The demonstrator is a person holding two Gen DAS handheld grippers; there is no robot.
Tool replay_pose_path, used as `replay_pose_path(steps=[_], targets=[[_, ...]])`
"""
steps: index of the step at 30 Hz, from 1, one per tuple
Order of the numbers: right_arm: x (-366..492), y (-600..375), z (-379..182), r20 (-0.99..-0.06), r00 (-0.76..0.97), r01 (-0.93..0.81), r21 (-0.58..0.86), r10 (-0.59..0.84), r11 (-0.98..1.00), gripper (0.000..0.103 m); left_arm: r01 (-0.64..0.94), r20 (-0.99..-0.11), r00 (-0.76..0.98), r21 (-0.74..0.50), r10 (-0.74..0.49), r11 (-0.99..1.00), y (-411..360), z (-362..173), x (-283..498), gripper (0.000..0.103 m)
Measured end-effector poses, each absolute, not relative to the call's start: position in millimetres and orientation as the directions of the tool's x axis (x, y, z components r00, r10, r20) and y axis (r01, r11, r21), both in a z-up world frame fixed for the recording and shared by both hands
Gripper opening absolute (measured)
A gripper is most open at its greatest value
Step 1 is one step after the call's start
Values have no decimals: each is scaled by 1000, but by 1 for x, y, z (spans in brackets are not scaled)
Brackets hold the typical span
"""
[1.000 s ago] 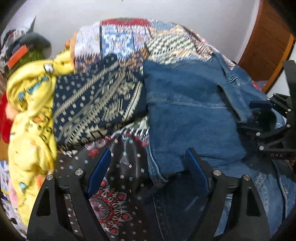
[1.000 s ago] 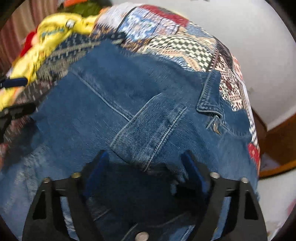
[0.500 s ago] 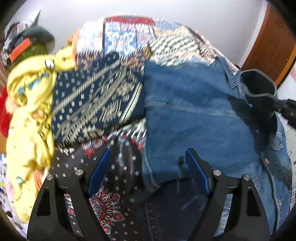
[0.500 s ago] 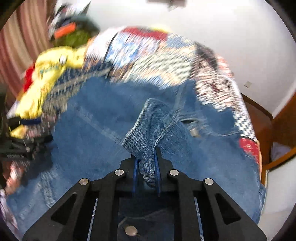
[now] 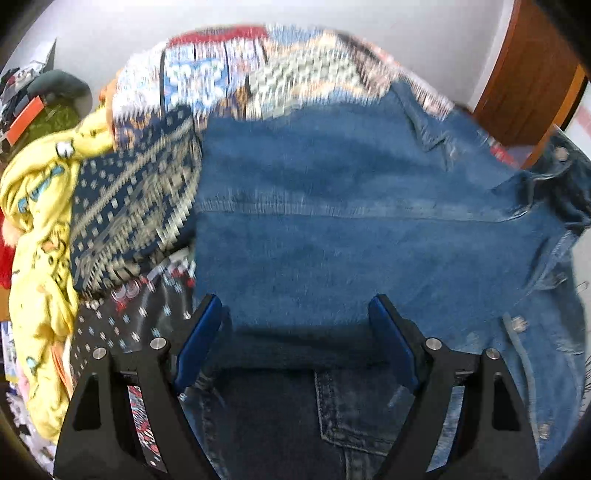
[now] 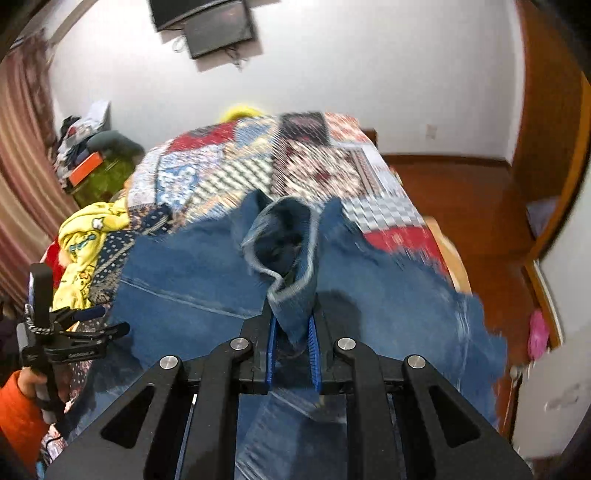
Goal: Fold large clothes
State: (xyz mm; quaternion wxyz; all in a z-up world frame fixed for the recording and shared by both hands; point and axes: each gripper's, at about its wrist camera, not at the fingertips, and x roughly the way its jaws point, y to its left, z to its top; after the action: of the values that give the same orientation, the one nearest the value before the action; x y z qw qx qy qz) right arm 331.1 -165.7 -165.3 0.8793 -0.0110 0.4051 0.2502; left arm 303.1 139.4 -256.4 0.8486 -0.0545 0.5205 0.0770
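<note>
Left wrist view: left gripper [image 5: 295, 332] had its jaws wide apart, blue pads [image 5: 197, 343] on either side, nothing between them but cloth underneath. It hovered low over the denim jacket [image 5: 351, 229], which lay spread across the patchwork quilt [image 5: 258, 70] on the bed. A horizontal seam ran across the jacket's middle. Metal buttons [image 5: 519, 324] were visible along the right edge, with the collar end bunched at far right. Directly under the claw a darker denim layer with a vertical stitched seam. Whether the pads touched the fabric, couldn't tell. Left of the jacket sat a navy patterned cloth [image 5: 129, 206], touching the jacket's edge. Further left was a yellow printed garment [image 5: 37, 236]. Below that was a dark floral fabric [image 5: 125, 325]. Frame was motion-blurred, mostly toward the far end of the bed.

Right wrist view: right gripper [image 6: 292, 350] was closed tight on a fold of the denim jacket [image 6: 192, 280]. The pinched piece, a hemmed cuff-like end [image 6: 286, 240], stood up out of the jaws and opened like a tube above them. Rest of the jacket draped below and to both sides over the quilt [image 6: 295, 162]. Its right edge was blurred, past the bed's side, over the wooden floor [image 6: 472, 192]. The left gripper [image 6: 94, 321] showed at far left, held by a hand in an orange sleeve [image 6: 14, 413], jaws apart there too, at the jacket's left edge. Yellow garment [image 6: 85, 236] and navy cloth [image 6: 118, 243] lay beyond it. Wall-mounted screen [image 6: 207, 22] up top, striped curtain [image 6: 22, 177] at left.
</note>
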Motion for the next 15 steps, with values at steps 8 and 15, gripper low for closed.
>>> replay_pose_path(steps=[8,15], targets=[[338,-221,-219,-794,477,-296,258,376,920,11,-223,-896,438,-29,73,974,142,-264,297,83],[322,-273,-218,-792,511,-230,249,334,941,11,-211,-894,437,9,102,977,132,-254,293,83]])
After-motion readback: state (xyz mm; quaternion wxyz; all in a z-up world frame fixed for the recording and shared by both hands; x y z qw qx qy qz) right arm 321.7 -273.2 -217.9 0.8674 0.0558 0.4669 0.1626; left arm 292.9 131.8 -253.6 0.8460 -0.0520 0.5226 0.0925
